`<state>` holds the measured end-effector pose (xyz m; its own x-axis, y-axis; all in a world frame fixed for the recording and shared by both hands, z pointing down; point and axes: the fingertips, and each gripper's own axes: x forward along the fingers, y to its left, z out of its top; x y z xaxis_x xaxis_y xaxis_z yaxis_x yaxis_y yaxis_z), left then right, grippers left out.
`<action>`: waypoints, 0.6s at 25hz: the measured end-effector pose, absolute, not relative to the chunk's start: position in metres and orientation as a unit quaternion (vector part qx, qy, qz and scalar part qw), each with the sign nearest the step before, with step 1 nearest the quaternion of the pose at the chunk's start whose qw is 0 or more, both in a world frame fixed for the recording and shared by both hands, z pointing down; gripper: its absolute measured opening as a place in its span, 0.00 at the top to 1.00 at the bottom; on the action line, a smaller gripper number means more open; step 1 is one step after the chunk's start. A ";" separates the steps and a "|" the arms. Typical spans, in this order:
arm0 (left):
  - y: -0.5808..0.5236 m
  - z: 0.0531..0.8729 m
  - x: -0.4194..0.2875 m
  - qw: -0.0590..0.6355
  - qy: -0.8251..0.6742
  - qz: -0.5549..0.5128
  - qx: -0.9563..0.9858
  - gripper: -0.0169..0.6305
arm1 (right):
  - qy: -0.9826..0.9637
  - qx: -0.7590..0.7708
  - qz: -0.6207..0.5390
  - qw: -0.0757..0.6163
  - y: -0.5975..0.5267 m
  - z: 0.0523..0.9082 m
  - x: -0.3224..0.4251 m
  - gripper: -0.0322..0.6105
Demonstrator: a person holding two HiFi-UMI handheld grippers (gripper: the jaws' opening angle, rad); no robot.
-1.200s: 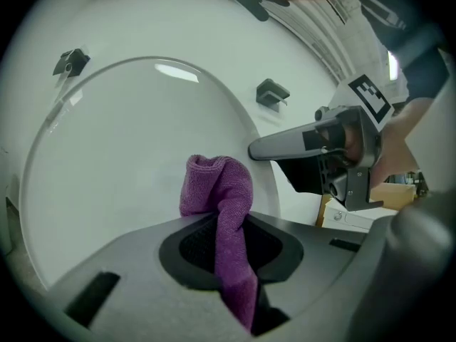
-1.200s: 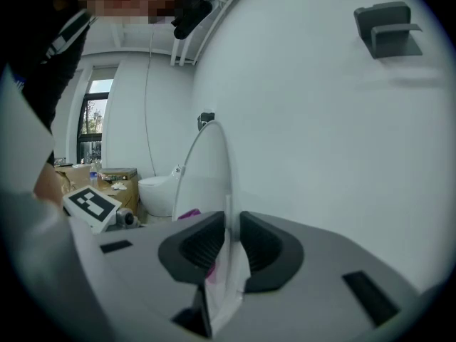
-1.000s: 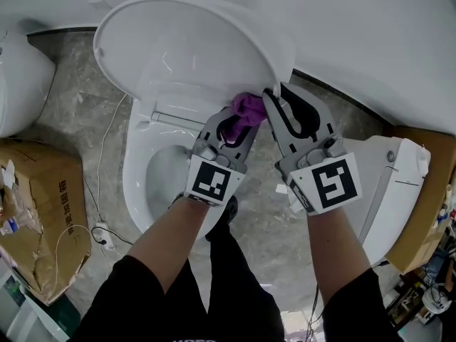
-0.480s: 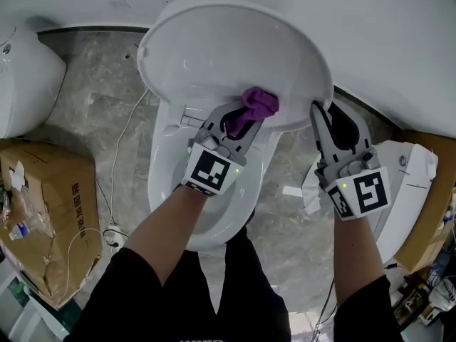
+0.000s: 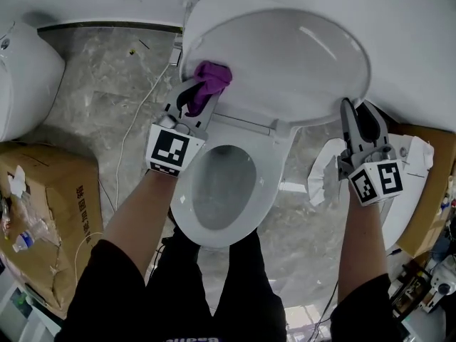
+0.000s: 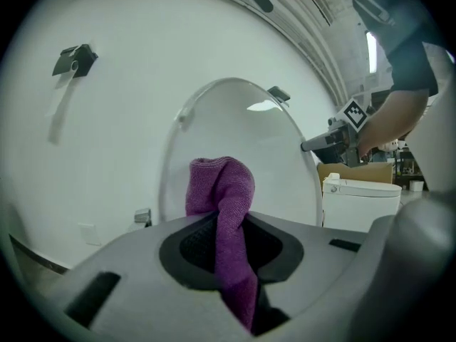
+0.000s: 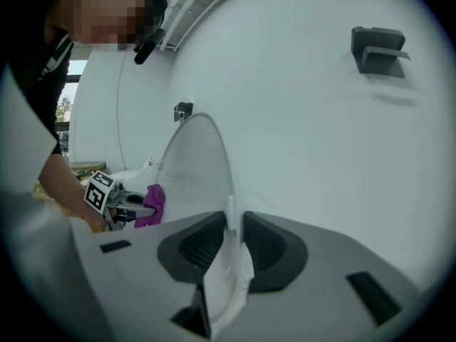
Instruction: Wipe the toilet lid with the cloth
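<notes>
Toilet lid (image 5: 285, 55) edge pinched by right tongs (image 5: 354, 111); left tongs (image 5: 200, 92) clamp cloth (image 5: 212, 75), seemingly touching lid.

This looks like a storeroom or test space, not a home bathroom. You stand over one toilet (image 5: 269, 187), with a second toilet (image 5: 21, 77) near your left and a third toilet (image 5: 407, 173) just beside your right. A battered cardboard box (image 5: 43, 219) and loose cables (image 5: 132, 130) lie on the grey marble-look floor (image 5: 100, 84).
</notes>
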<state>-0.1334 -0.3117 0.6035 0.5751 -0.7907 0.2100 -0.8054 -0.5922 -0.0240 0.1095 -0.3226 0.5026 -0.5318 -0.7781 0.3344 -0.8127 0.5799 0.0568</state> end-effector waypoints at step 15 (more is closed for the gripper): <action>-0.306 0.635 -0.108 0.052 -0.512 0.094 0.852 0.87 | -0.892 0.423 0.038 0.153 -0.321 0.501 0.109 0.83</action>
